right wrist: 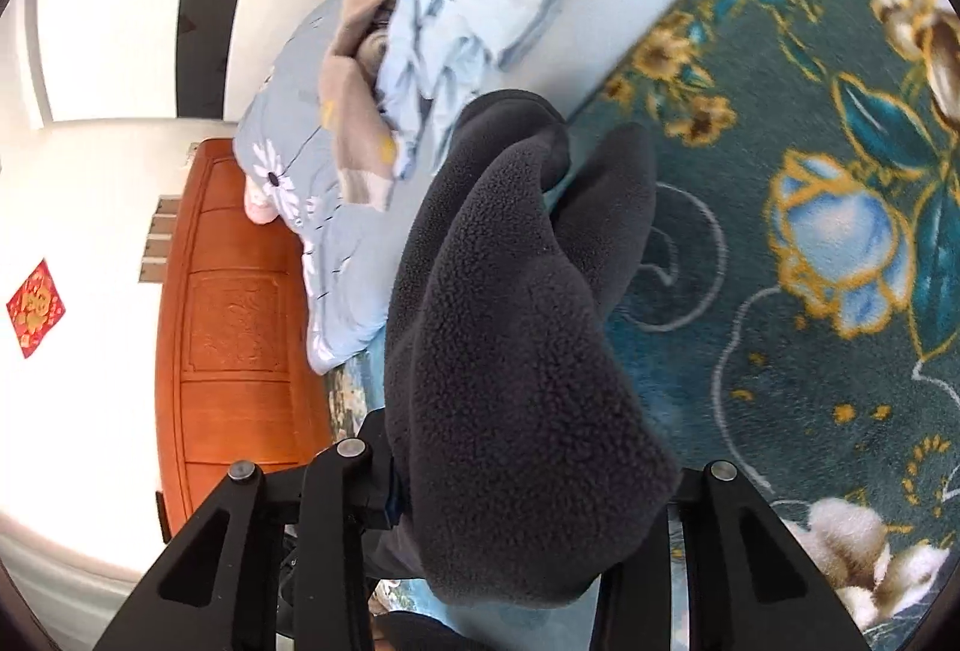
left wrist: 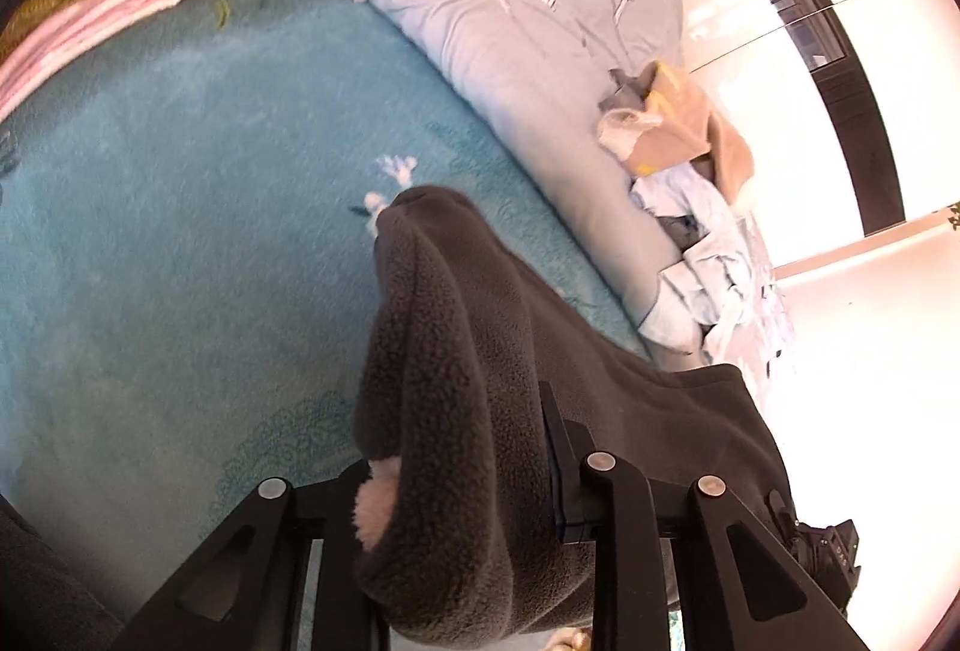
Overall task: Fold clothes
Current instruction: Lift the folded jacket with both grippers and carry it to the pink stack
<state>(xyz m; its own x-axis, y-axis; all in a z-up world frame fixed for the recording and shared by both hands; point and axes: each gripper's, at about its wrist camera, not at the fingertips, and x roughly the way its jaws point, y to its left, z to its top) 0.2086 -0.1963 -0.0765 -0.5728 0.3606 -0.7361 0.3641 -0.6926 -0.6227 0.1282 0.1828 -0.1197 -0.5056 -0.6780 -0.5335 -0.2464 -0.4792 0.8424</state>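
both grippers, left (left wrist: 468, 477) and right (right wrist: 528, 477), are clamped on a dark grey fleece garment (left wrist: 480, 351), lifting it above the teal floral blanket (left wrist: 150, 231), probably so it hangs free to be straightened. the fleece bunches between the jaws, its long axis running forward, away from each camera, toward the grey daisy quilt (left wrist: 510, 3).
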